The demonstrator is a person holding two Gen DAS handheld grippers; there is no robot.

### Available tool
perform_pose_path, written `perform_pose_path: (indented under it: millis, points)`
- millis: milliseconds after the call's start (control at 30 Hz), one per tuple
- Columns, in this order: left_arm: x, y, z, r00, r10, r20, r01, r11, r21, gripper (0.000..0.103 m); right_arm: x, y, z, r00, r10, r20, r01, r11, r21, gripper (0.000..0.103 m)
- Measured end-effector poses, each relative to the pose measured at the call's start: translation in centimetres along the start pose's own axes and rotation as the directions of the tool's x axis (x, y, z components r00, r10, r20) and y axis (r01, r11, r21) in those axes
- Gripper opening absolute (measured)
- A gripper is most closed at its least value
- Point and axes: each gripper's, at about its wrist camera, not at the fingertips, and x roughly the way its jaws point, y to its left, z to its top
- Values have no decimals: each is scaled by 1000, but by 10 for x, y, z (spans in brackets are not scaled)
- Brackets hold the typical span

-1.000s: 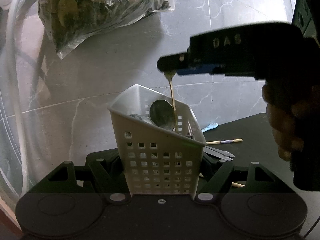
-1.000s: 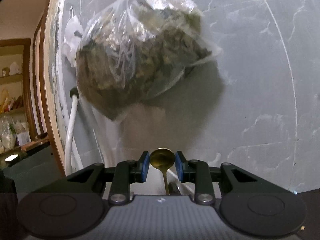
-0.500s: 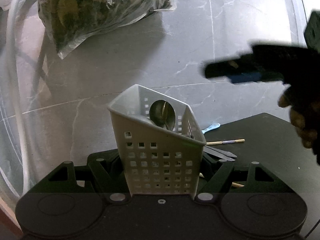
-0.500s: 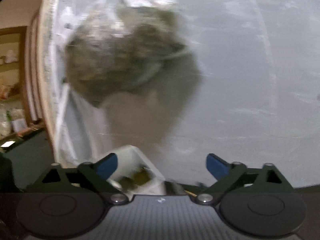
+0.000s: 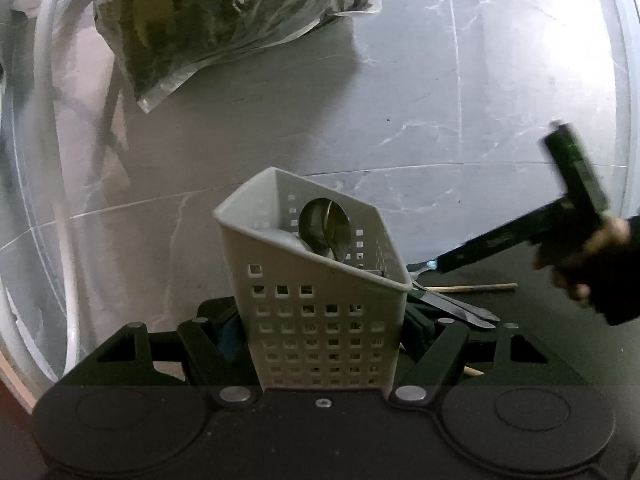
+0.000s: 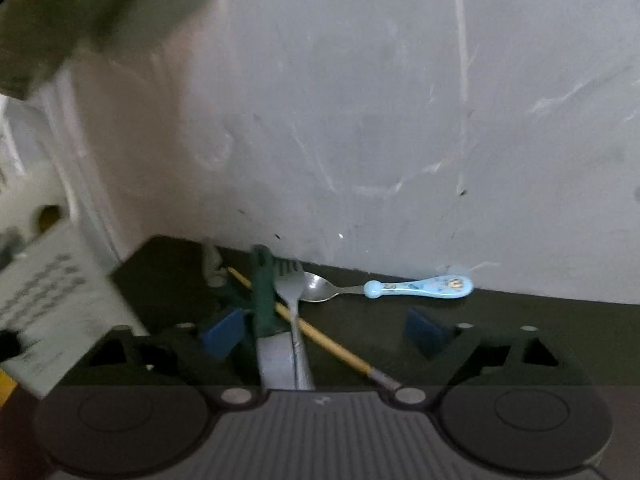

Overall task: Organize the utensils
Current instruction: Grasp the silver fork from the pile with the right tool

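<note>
The left gripper point(image 5: 324, 332) pinches a white perforated basket point(image 5: 320, 300) between its fingers, holding it upright; spoon bowls point(image 5: 325, 226) stand inside against the far wall. To the right, the right gripper point(image 6: 332, 330) hangs with fingers point(image 6: 426, 332) spread wide over a dark tabletop point(image 6: 520, 308). Below it lie a fork point(image 6: 290, 292), a chopstick point(image 6: 320, 336), what may be a green-handled utensil point(image 6: 262, 296), though blurred, and a blue-handled spoon point(image 6: 416, 287) near the wall.

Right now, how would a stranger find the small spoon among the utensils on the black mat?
Look at the black mat below the grey wall. Near its far edge, right of the fork, lies the spoon. Only it has a light blue plastic handle with a cartoon print.
</note>
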Motion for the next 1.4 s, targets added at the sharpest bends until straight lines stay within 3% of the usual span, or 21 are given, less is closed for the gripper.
perform_pose_path:
  millis: [167,300,467,667,800,833,1133,1300,1400]
  points:
    - [1,-5,1,999,32,-6,-32,999,-10,78,41,1,11,992,-43,-114,48,998,38,86]
    - [-1,-9,0,999,51,-8,-51,999,-14,78,55,7,12,985,-100,-143,103,995,14,93]
    - [1,-14,0,998,65,-12,-65,998,-10,78,65,19,12,974,-174,-147,172,985,-26,93]
    - [1,-15,1,998,68,-13,-68,998,-8,78,62,31,11,973,-185,-141,181,983,-39,71]
    - [0,-14,0,998,66,-13,-66,998,-7,78,60,32,13,974,-173,-143,170,985,-30,31]
    - [0,-14,0,998,65,-13,-65,998,-6,78,59,32,13,975,-170,-143,167,986,-27,26]
    - [1,-14,0,998,64,-14,-65,998,-7,78,52,26,10,980,-136,-147,142,989,36,17]
    - [1,-13,0,998,57,-13,-57,998,-4,78,45,23,16,982,-128,-141,141,987,79,3]
    - [2,-12,0,999,53,-12,-53,999,-3,78,38,17,13,983,-117,-144,134,985,113,2]
